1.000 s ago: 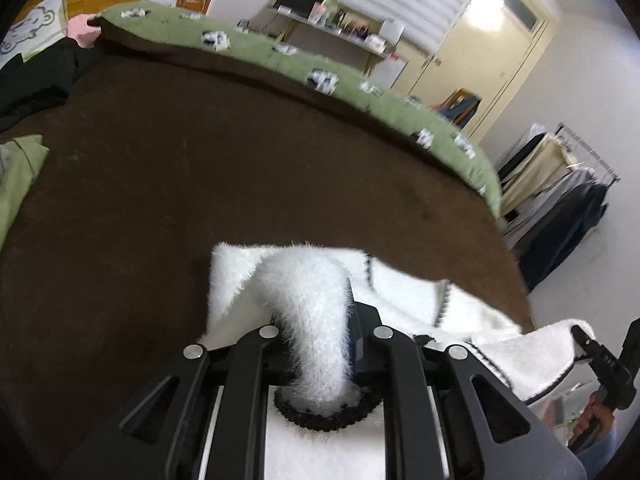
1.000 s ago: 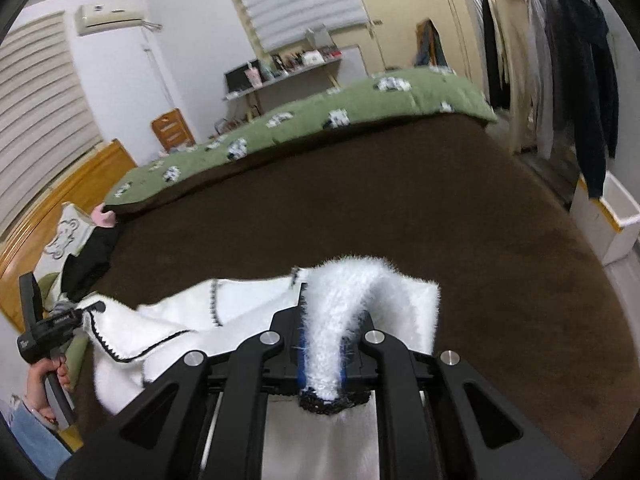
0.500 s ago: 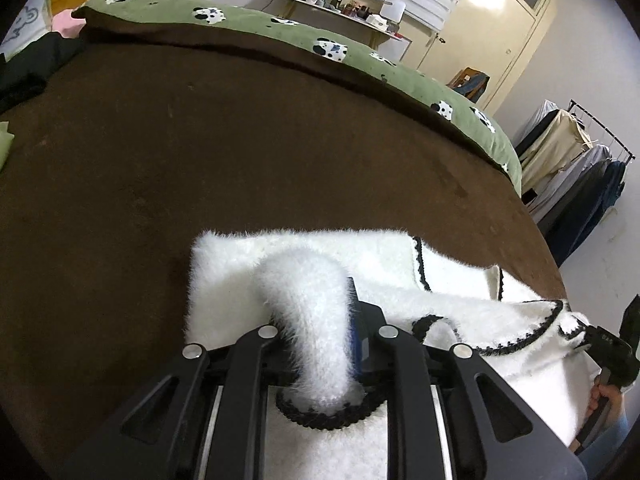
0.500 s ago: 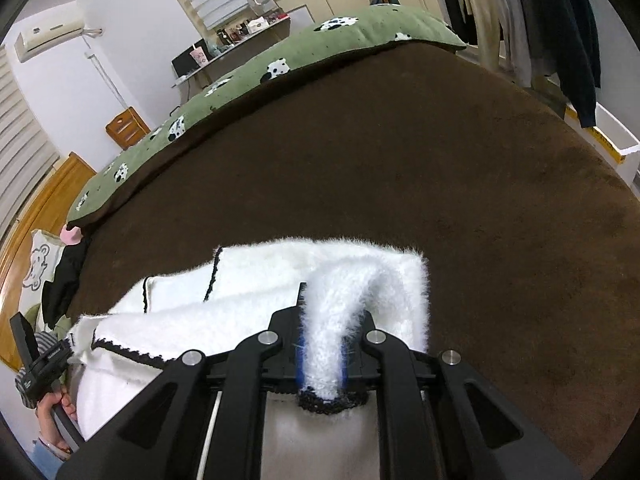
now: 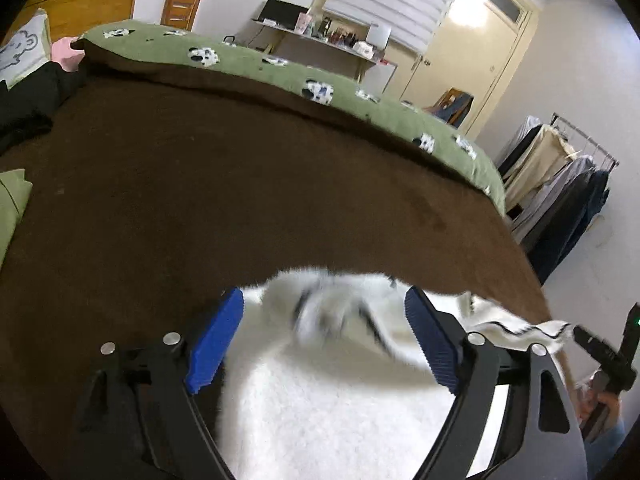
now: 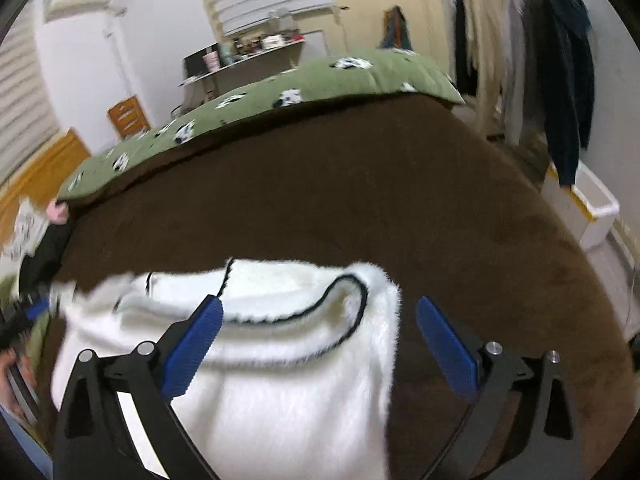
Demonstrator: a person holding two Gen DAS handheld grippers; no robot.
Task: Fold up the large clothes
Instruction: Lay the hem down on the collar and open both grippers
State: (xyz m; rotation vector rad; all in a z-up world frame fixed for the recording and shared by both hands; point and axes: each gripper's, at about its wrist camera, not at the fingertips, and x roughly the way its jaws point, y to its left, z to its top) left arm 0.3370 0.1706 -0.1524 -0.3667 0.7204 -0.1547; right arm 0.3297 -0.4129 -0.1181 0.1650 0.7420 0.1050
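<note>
A fluffy white garment with black trim (image 5: 320, 392) lies folded on the brown bedspread (image 5: 224, 192), near its front edge. It also shows in the right wrist view (image 6: 280, 380). My left gripper (image 5: 324, 340) is open, its blue pads (image 5: 216, 336) spread either side of the garment's left part, holding nothing. My right gripper (image 6: 320, 344) is open over the garment's right edge, its blue pads (image 6: 448, 348) wide apart and empty. The right gripper's tip (image 5: 600, 352) shows at the far right of the left wrist view.
A green cow-print quilt (image 5: 280, 68) runs along the bed's far side. Dark clothes and a pillow (image 5: 28, 92) lie at the left end. A clothes rack (image 6: 532, 60) and a white bin (image 6: 592, 208) stand right of the bed. A desk (image 5: 320, 44) stands behind.
Both grippers have opened and let go of the white garment, which has dropped onto the bedspread. Both have pulled back and lifted slightly.
</note>
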